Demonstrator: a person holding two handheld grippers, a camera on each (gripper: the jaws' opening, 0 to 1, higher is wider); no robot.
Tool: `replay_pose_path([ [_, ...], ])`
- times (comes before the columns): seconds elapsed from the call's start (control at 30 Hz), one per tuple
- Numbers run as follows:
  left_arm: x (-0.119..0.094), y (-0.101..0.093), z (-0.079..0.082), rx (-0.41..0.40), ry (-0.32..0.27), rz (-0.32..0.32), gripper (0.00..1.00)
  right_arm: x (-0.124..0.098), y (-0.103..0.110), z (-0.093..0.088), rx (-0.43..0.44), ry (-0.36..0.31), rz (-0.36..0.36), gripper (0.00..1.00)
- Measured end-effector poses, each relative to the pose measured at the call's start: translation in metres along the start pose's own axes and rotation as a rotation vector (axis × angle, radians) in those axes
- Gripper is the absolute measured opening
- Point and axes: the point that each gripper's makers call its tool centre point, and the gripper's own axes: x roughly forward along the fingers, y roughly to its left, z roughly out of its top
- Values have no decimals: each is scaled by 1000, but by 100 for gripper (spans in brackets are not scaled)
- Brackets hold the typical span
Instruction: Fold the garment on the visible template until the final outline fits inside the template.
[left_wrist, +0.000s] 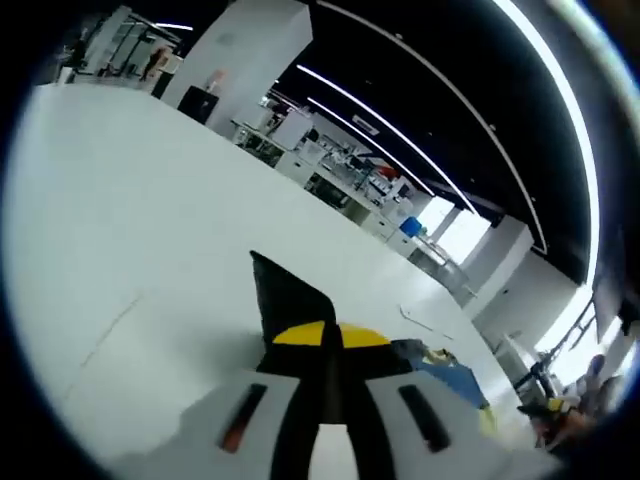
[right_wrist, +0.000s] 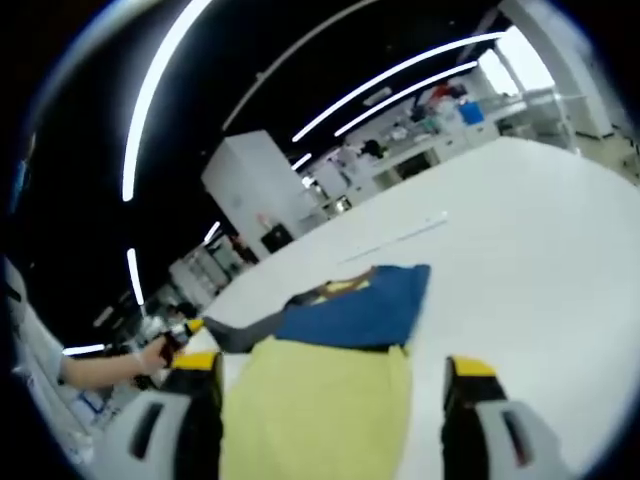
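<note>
1. No legible text, label, brand, number or sign in the left gripper view.
2. No legible text, label, brand, number or sign in the right gripper view.
3. Garment (right_wrist: 345, 320) ahead of the right gripper's jaws: a small printed patch near the collar, too blurred to read.
4. Distant shelves and cabinets beyond the table (left_wrist: 150, 250) in both views: coloured boxes, markings too small to make out.
</note>
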Motion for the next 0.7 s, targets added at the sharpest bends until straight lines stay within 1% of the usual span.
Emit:
replay_pose_path([
  [0.07,11,-15,-1,12,14,-38,0,-1,0,1,1,-4,6,92],
  [0.1,18,-30,-4,19,26,-66,0,-2,0,2,3,-6,8,92],
  [0.2,32,-62,-17,36,66,-117,0,-6,-1,3,6,-15,7,91],
  [0.23,39,-66,-17,38,75,-130,0,-7,-1,3,7,-20,6,91],
  [0.3,52,-83,-25,33,103,-179,0,-10,-2,3,15,-30,6,91],
  [0.4,67,-104,-35,30,134,-222,0,-12,-3,1,23,-28,3,91],
  [0.47,77,-122,-45,33,154,-252,0,-13,-4,0,19,-25,1,91],
  [0.5,86,-131,-49,14,169,-272,0,-13,-4,0,19,-26,0,91],
  [0.57,91,-146,-55,21,178,-291,0,-14,-4,-1,23,-28,-2,91],
  [0.63,100,-168,-64,34,200,-327,0,-13,-4,-1,27,-30,-1,91],
  [0.67,101,-172,-66,33,203,-334,0,-13,-4,-1,28,-27,-1,91],
  [0.7,106,-183,-69,33,207,-355,0,-12,-4,-2,25,-23,-1,91],
])
